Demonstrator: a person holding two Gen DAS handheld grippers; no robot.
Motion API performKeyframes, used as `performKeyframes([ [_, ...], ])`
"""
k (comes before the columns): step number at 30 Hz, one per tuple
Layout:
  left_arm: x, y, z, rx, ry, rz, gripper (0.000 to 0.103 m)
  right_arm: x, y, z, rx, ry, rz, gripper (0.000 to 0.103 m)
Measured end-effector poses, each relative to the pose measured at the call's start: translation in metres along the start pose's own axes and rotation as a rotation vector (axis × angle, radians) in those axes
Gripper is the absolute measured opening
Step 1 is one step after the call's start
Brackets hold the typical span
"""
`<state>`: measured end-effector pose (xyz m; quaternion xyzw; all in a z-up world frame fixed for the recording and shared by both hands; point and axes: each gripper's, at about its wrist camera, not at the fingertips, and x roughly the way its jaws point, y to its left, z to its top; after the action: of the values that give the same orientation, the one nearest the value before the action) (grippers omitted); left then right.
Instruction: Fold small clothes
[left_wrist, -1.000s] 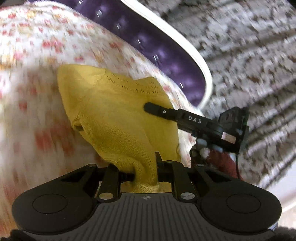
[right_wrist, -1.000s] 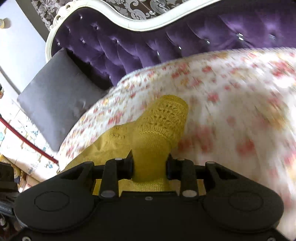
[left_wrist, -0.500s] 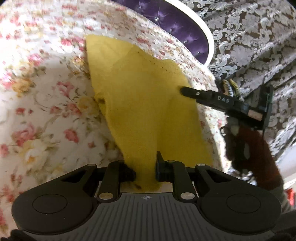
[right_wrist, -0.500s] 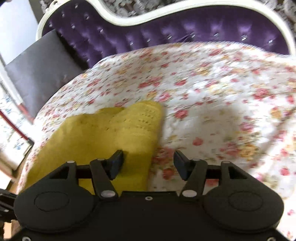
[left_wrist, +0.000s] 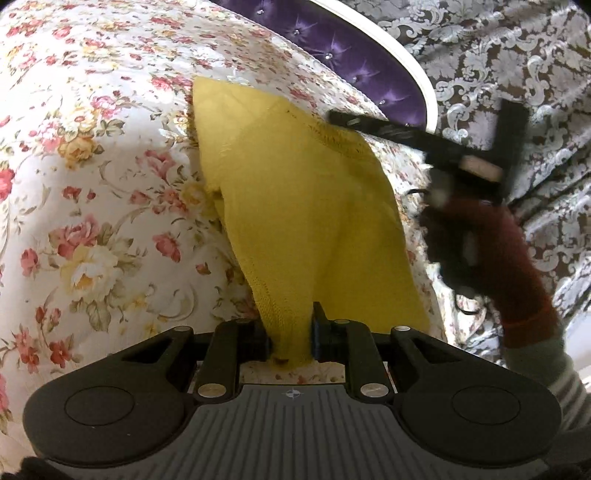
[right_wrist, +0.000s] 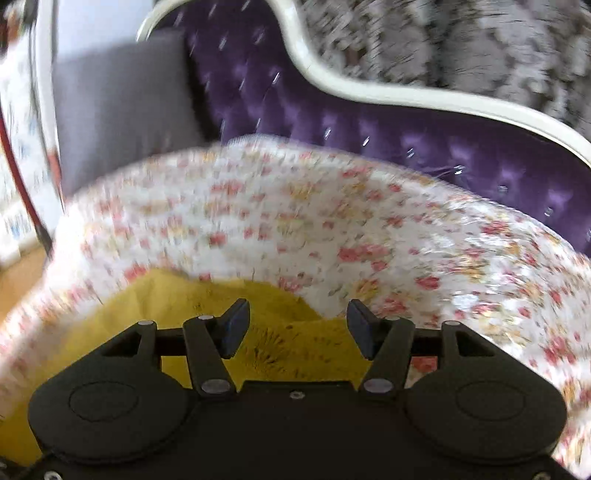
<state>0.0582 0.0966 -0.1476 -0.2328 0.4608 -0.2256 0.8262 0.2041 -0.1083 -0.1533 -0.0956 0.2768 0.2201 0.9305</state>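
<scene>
Holding: with our left tongs (left_wrist: 290, 338) we pinch the near corner of the yellow knit garment (left_wrist: 295, 206), jaws nearly closed on the bunched fabric.
Right tongs: our right tongs (right_wrist: 295, 328) stand apart with nothing clamped between them; the yellow knit lies under and behind the gap, and the pads do not press on it.
Garment: it lies spread on the floral bedspread (left_wrist: 92, 147), reaching away from our left tongs, one edge lifted into a fold.
Seen from our left: the right tool hovers blurred at the garment's far edge, held by a hand (left_wrist: 461, 236) in a dark glove with a red sleeve (left_wrist: 517, 266).
Surroundings: a purple tufted headboard (right_wrist: 424, 147) with a white frame, a grey cushion (right_wrist: 122, 107), and patterned wallpaper (left_wrist: 517, 55) behind.
</scene>
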Motion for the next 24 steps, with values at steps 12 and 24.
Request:
performKeyframes([
  [12, -0.007, 0.006, -0.001, -0.003, 0.002, -0.032, 0.019, 0.042, -0.006, -0.009, 0.024, 0.069, -0.043, 0.065],
  [24, -0.071, -0.015, 0.064, 0.145, -0.207, 0.099, 0.031, -0.004, -0.038, -0.012, 0.122, -0.064, -0.031, 0.068],
])
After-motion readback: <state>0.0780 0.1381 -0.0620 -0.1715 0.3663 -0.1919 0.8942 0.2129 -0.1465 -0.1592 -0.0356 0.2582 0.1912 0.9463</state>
